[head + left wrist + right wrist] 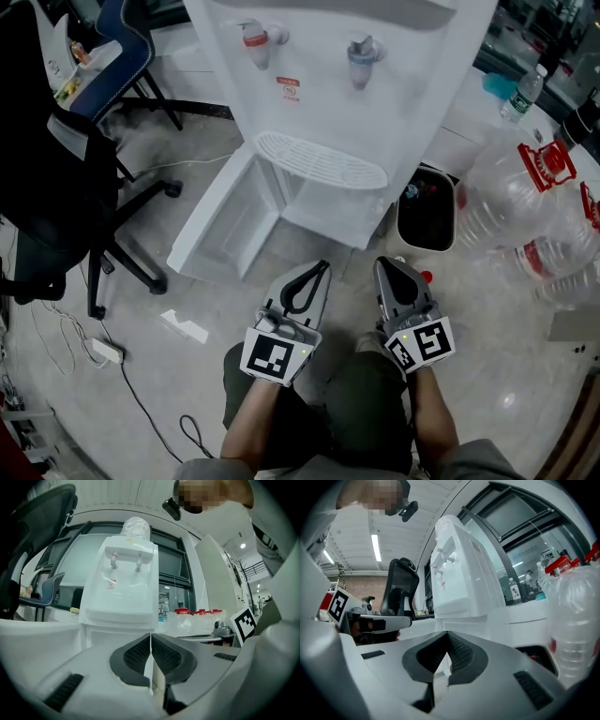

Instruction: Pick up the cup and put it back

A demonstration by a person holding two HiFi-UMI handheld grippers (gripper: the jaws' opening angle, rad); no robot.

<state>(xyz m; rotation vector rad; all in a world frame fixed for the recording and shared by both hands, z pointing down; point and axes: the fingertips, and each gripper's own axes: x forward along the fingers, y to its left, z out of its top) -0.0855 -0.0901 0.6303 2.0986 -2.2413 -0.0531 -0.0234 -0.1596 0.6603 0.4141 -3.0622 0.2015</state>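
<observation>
Black bin [427, 223] beside dispenser [337, 94] holds small items; left gripper [323, 266], right gripper [380, 262] fingers closed together.

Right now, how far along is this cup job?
Nothing is in hand: the left tool and the right tool are both closed and empty, held in front of the water dispenser. Its lower door stands open, yet no cup shows in any view. So I cannot tell whether the cup is already back inside or not yet picked up; nothing visible proves either.
</observation>
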